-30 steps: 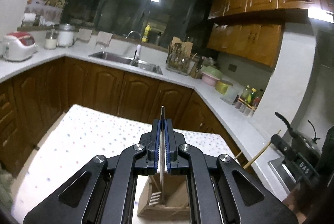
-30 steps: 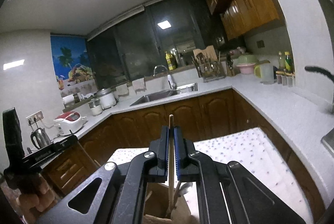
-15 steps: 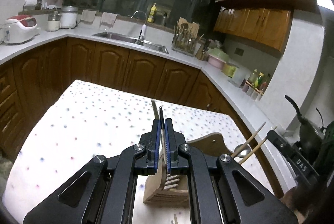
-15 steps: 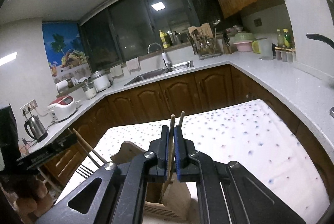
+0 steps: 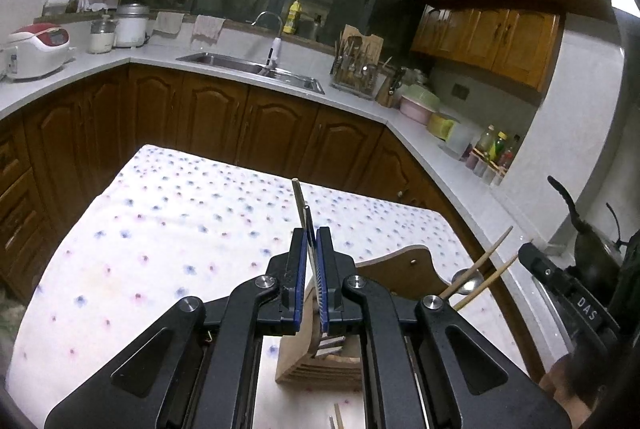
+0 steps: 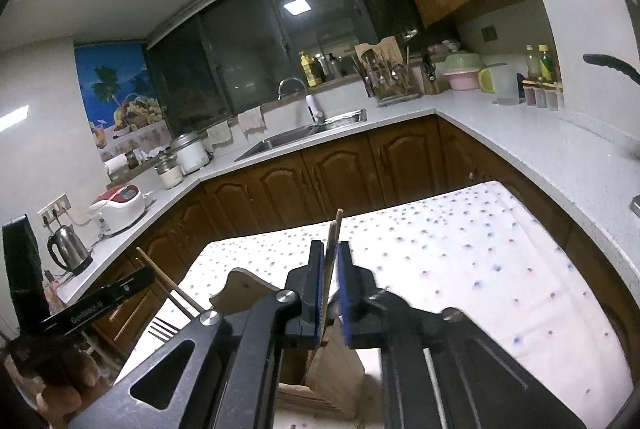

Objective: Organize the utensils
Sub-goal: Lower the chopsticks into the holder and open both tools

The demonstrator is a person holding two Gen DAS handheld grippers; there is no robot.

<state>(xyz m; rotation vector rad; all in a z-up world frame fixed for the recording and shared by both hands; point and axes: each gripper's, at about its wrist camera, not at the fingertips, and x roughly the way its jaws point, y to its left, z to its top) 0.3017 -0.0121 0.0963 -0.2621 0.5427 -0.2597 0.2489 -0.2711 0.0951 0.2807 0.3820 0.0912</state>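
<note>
A wooden utensil holder (image 5: 320, 369) stands on the dotted tablecloth (image 5: 172, 229), right under both grippers; it also shows in the right wrist view (image 6: 340, 385). My left gripper (image 5: 311, 241) has its pads slightly apart around a metal fork handle (image 5: 308, 225) and a wooden chopstick (image 5: 297, 197). The fork's tines (image 5: 330, 343) reach into the holder. My right gripper (image 6: 330, 253) has its pads a little apart, with two wooden chopsticks (image 6: 336, 229) standing between them into the holder.
The other gripper shows at each view's edge, with chopsticks and a spoon (image 5: 468, 281) or a fork (image 6: 160, 329) by it. A loose chopstick (image 5: 339, 417) lies on the cloth. Brown cabinets (image 5: 240, 121), a sink (image 5: 256, 67) and counter items ring the table.
Both grippers' pads have parted slightly around the utensils. The fork and chopsticks now lean freely in the holder. The right view has tilted upward a little.
</note>
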